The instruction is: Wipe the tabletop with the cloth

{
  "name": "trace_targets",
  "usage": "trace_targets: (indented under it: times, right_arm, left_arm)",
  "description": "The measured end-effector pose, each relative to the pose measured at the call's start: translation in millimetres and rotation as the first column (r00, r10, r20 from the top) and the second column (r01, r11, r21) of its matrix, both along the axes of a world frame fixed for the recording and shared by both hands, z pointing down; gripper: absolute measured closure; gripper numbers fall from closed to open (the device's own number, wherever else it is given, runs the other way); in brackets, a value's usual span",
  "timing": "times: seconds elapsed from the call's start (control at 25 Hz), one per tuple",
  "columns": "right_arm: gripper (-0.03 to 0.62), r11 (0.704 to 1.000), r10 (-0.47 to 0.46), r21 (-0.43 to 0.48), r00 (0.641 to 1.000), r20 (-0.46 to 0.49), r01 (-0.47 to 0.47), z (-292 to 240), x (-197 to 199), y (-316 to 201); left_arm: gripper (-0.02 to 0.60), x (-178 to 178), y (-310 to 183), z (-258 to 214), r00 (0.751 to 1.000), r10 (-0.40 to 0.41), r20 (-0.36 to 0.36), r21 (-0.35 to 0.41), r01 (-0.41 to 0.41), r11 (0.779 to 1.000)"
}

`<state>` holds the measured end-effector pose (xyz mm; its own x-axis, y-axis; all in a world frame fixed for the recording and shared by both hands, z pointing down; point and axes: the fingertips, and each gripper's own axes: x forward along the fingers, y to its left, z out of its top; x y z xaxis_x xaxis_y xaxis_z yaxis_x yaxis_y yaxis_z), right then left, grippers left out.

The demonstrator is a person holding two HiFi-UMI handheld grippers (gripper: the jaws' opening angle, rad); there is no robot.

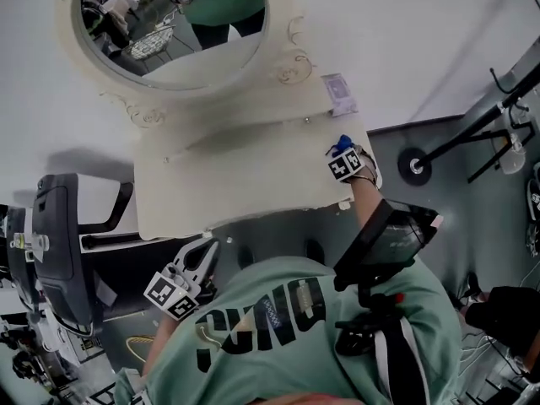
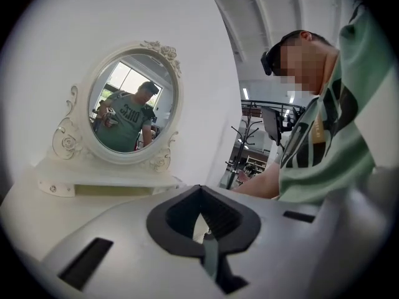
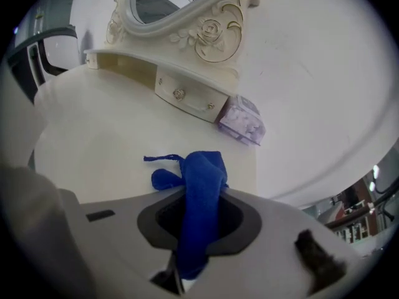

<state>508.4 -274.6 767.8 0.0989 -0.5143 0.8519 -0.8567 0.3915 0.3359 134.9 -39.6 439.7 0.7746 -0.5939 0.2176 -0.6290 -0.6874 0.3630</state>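
My right gripper (image 3: 198,229) is clamped on the blue cloth (image 3: 202,173). The cloth runs up between the fingers and bunches out past their tips, over the cream tabletop (image 3: 106,129) near its right edge and short of a small lilac box (image 3: 242,121). My left gripper (image 1: 202,256) has its fingers together on nothing, held off the table's front edge.

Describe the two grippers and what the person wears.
The left gripper and right gripper both have pale grey shells, dark jaw surrounds and a cube with black-and-white square markers. The person wears a green shirt with dark lettering.
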Motion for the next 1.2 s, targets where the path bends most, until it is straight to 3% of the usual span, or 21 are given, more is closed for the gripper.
trace_targets:
  times: [0.16, 0.28, 0.4, 0.56, 0.72, 0.84, 0.96, 1.12, 1.2]
  right_arm:
    - [0.533, 0.994, -0.098, -0.035, 0.973, 0.208, 0.107, -14.1, -60.6, 45.4]
    - [0.533, 0.969, -0.214, -0.028, 0.895, 0.392, 0.244, -32.5, -142.8, 133.7]
    - [0.533, 0.96, -0.188, -0.071, 0.812, 0.553, 0.271, -53.5, -203.1, 229.1]
    - [0.533, 0.968, -0.11, -0.099, 0.75, 0.653, 0.228, -79.4, -274.0, 312.3]
    - [0.533, 0.975, -0.171, 0.013, 0.713, 0.681, 0.221, -130.6, -325.5, 318.9]
    - [0.533, 0.962, -0.274, 0.178, 0.682, 0.678, 0.208, -198.8, -321.3, 305.0]
    - [0.533, 0.928, -0.365, 0.315, 0.654, 0.663, 0.198, -266.2, -292.3, 300.0]
    - [0.533, 0.873, -0.457, 0.44, 0.664, 0.592, 0.209, -326.0, -243.4, 313.7]
    - [0.533, 0.857, -0.461, 0.488, 0.671, 0.581, 0.167, -351.3, -214.4, 315.3]
  left_arm:
    - [0.577, -16.1, 8.8, -8.9, 0.999, -0.025, -0.025, 0.044, 0.026, 0.999]
    - [0.577, -47.0, 14.9, -19.4, 0.999, -0.007, -0.048, 0.097, 0.011, 0.995]
    - [0.577, -83.4, 21.5, -30.0, 0.998, 0.013, -0.059, 0.139, -0.004, 0.99]
    - [0.578, -139.0, 30.2, -36.1, 0.998, 0.054, -0.038, 0.183, -0.047, 0.982]
    - [0.577, -176.2, 33.0, -34.6, 0.998, 0.059, -0.028, 0.179, -0.053, 0.982]
    - [0.577, -171.3, 41.6, -50.4, 0.998, 0.056, -0.037, 0.228, -0.046, 0.973]
    - [0.578, -156.7, 43.8, -77.1, 0.999, 0.024, -0.037, 0.31, -0.011, 0.951]
    - [0.577, -142.3, 49.5, -102.0, 0.994, -0.071, -0.081, 0.342, 0.095, 0.935]
    - [0.577, -127.6, 56.9, -105.8, 0.993, -0.083, -0.083, 0.347, 0.107, 0.932]
